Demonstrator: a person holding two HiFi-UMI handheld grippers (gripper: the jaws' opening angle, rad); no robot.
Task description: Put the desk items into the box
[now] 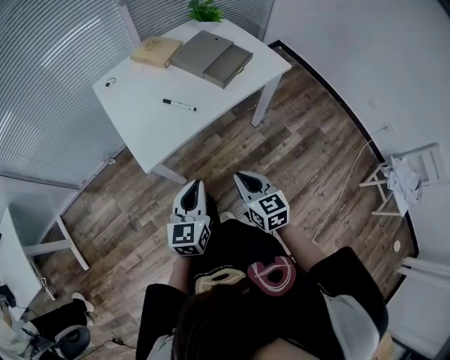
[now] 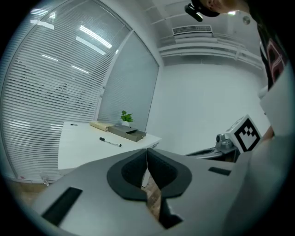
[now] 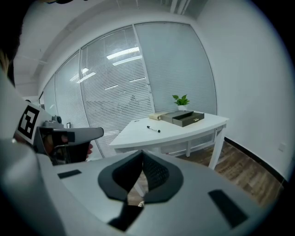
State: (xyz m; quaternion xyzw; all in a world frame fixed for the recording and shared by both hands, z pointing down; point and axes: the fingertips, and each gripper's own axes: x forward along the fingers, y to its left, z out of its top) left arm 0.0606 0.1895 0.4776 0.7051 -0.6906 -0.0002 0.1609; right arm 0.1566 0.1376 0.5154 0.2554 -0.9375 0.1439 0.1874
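Smooth white surface (image 1: 140, 116); slim marker (image 1: 179, 105) near middle; flat grey box (image 1: 211, 58), tan book (image 1: 155, 50), leafy plant (image 1: 205, 10) by far edge; left tool (image 1: 191, 188), right tool (image 1: 246, 177) pressed together, empty.

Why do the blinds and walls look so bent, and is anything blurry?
Head view: wide lens bows the blinds; table sharp. Left gripper view: dark rounded corners, lamp streaks on the blinds, closed left tongs soft. Right gripper view: same bulge, pen tiny.
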